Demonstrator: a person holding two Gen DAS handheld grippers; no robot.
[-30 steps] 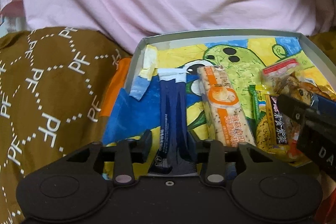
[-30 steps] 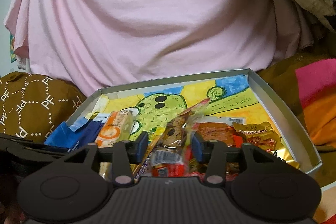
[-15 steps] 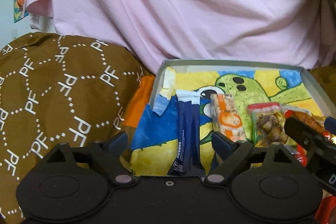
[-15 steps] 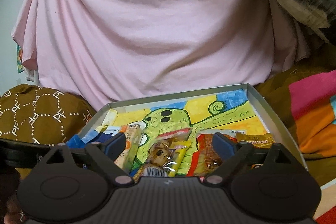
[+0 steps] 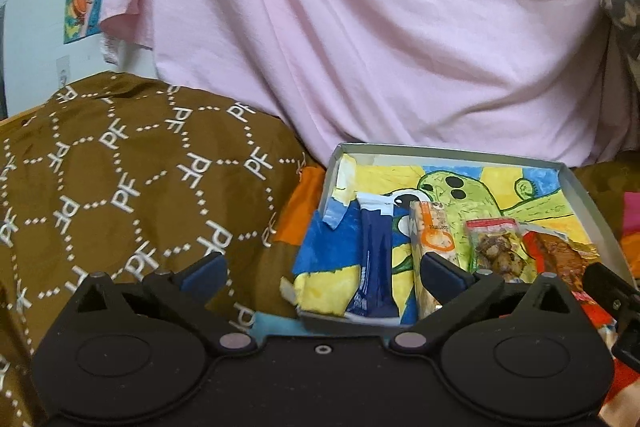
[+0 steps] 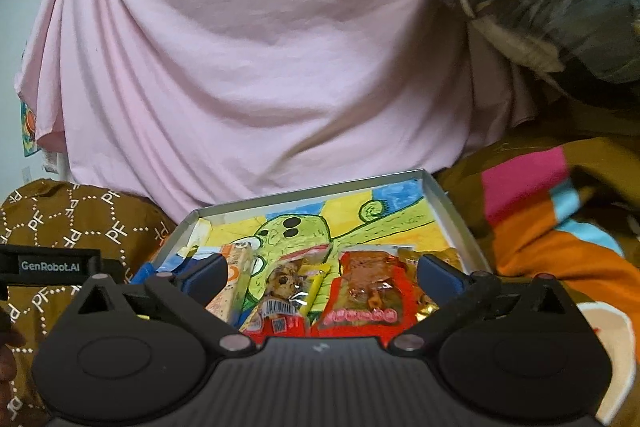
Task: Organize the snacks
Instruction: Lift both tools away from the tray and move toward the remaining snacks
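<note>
Both grippers hang just short of the near edge of a shallow grey box (image 5: 582, 187) whose floor is lined with a crayon drawing of a green cactus on yellow and blue. The left gripper (image 5: 324, 269) has its jaws spread wide, having just been opening, and nothing is caught between them: the dark blue stick pack (image 5: 374, 259) lies flat in the left part of the box, its lower end at the near wall, beyond the fingertips. Just to its right lies a long orange-and-white bar (image 5: 434, 243), then a clear packet of brown cookies (image 5: 498, 247), then a red-edged packet (image 5: 560, 255) nearest the right wall. The right gripper (image 6: 320, 273) is likewise wide apart, its jaws also just opened, with the cookie packet (image 6: 286, 287) and the red packet (image 6: 370, 287) lying side by side in the box in the gap between its fingers, not pressed by either pad (a gold wrapper (image 6: 426, 301) peeks out beside the red one). The box rests on a brown quilt printed with white letters (image 5: 120, 195), and a pink cloth (image 6: 248, 59) hangs behind.
</note>
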